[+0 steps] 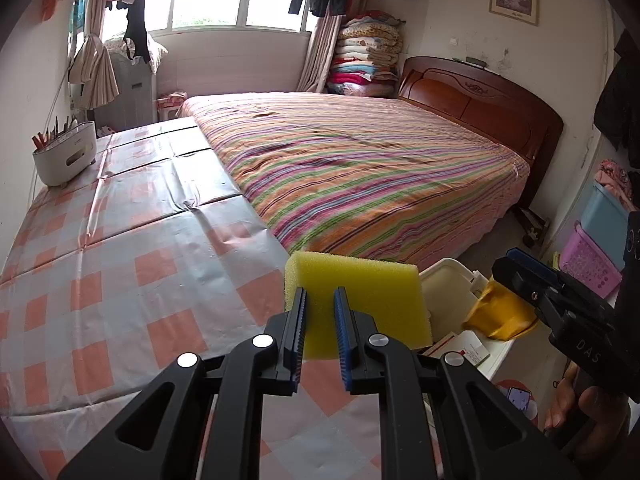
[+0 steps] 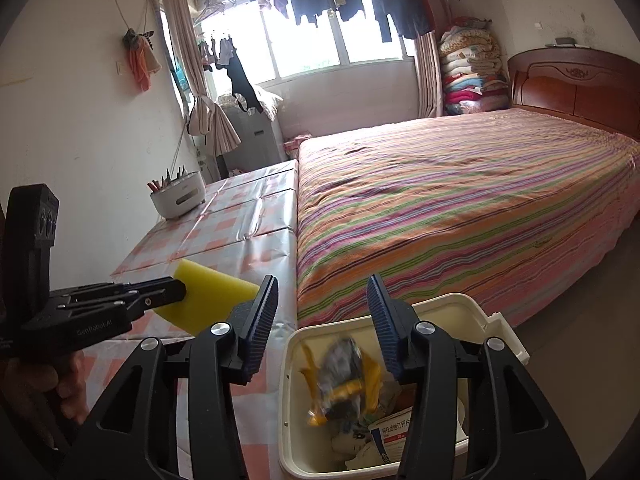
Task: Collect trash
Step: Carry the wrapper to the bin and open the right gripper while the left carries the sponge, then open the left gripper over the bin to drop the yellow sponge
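My left gripper (image 1: 320,292) is shut on a yellow sponge (image 1: 360,280), held over the near right corner of the checked table (image 1: 120,260). From the right wrist view the sponge (image 2: 208,296) sticks out of the left gripper (image 2: 180,292) at the left. My right gripper (image 2: 322,280) stands open above a cream trash bin (image 2: 460,300) beside the bed. A blurred yellow and grey wrapper (image 2: 344,380) is below its fingers, inside the bin mouth and free of the pads. In the left wrist view the wrapper (image 1: 496,316) hangs just under the right gripper (image 1: 504,268). The bin holds a medicine box (image 2: 392,428) and other scraps.
A white tub of pens (image 1: 66,154) stands at the table's far left corner. A striped bed (image 1: 360,160) runs along the table's right side. A purple basket (image 1: 588,264) and blue box sit by the right wall. A hand (image 1: 568,404) grips the right tool.
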Demonstrator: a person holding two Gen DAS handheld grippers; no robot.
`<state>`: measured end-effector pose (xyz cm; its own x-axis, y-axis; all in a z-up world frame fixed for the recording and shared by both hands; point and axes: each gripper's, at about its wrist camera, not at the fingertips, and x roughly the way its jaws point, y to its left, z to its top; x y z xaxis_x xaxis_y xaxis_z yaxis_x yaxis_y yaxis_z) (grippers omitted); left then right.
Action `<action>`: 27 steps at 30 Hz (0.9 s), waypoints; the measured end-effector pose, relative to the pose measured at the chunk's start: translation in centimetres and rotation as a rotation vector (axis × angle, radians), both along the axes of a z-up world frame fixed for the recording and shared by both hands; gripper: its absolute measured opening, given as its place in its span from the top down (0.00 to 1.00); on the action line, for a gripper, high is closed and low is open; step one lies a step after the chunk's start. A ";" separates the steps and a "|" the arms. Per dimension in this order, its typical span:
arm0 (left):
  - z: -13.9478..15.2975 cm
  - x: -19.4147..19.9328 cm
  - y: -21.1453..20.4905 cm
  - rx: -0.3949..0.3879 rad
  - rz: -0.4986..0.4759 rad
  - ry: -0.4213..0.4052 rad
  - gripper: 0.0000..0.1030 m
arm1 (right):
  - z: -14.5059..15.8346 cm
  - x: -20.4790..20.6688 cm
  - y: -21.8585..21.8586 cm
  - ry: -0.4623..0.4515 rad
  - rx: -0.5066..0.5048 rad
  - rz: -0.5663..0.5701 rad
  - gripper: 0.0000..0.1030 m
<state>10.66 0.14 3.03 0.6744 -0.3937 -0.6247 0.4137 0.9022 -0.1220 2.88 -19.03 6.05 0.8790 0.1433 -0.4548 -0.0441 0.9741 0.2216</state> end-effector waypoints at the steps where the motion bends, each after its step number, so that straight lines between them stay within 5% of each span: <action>1: 0.0 -0.1 -0.4 0.001 -0.008 0.000 0.86 | 0.1 -0.1 -0.2 -0.003 0.009 -0.004 0.51; 14: -1.0 -0.6 -5.8 0.031 -0.105 0.023 0.86 | 2.6 -2.7 -4.2 -0.116 0.123 -0.115 0.51; 27: -1.8 -0.9 -10.1 0.056 -0.169 0.027 0.82 | 1.8 -3.1 -6.5 -0.147 0.187 -0.183 0.47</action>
<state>9.81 -9.96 1.21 0.5844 -0.4642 -0.6656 0.5571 0.8259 -0.0868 -0.18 -25.56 7.86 0.9525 0.0453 -0.3013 0.0838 0.9118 0.4020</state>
